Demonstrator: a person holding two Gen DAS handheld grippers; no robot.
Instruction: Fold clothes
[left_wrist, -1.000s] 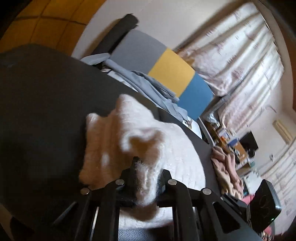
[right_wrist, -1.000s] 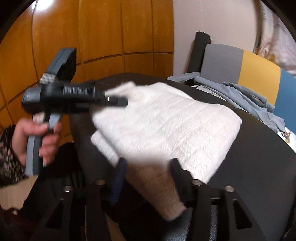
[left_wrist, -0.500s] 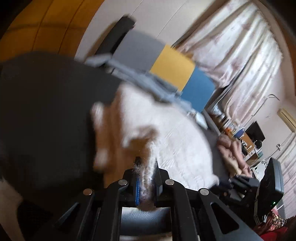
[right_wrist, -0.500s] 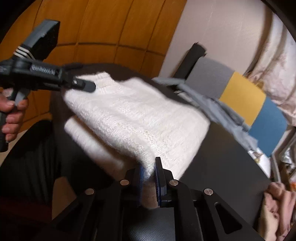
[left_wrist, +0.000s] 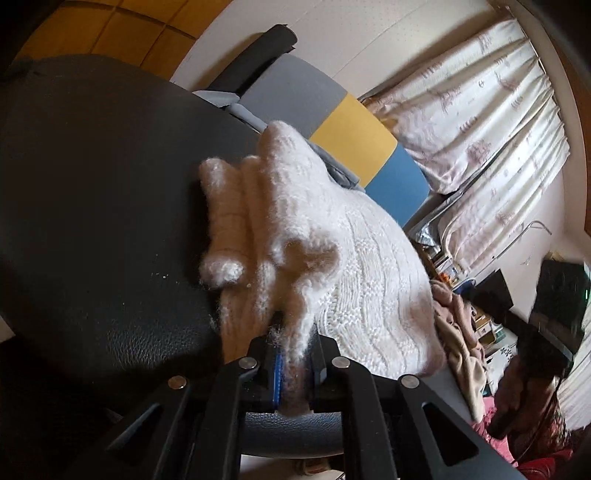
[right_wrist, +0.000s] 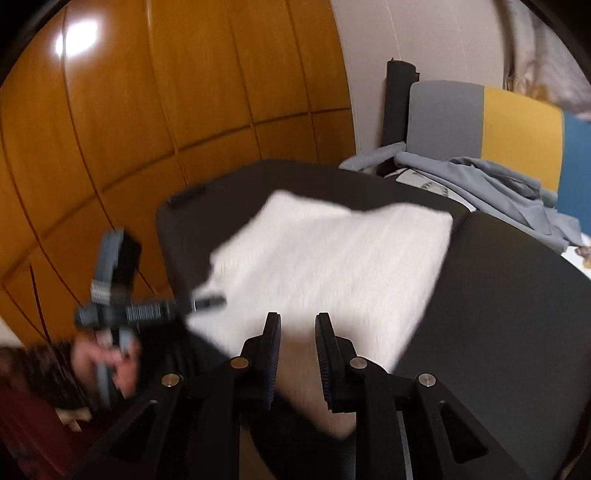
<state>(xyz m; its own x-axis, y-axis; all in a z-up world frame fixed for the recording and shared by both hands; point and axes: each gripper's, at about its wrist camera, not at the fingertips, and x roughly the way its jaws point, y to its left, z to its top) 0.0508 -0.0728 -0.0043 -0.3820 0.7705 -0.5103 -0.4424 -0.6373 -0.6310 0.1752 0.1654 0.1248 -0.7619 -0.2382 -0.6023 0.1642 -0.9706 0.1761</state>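
Note:
A fluffy white knitted sweater (left_wrist: 332, 236) lies folded on a black leather surface (left_wrist: 92, 184). My left gripper (left_wrist: 293, 339) is shut on the sweater's near edge, with fuzz between the jaws. In the right wrist view the sweater (right_wrist: 332, 258) is a blurred white rectangle. My right gripper (right_wrist: 297, 325) is open, its jaws apart just above the sweater's near edge, holding nothing. The left gripper (right_wrist: 207, 302) shows at the sweater's left corner, held by a hand.
A grey-blue garment (right_wrist: 498, 188) lies at the back against a grey, yellow and blue cushion (right_wrist: 517, 125). A wooden panel wall (right_wrist: 147, 129) is on the left. A pinkish cloth pile (left_wrist: 458, 325) and curtains (left_wrist: 480, 129) are on the right.
My right gripper has let go of the sweater and opened. The sweater has dropped flat onto the black surface. My left gripper still holds its edge.

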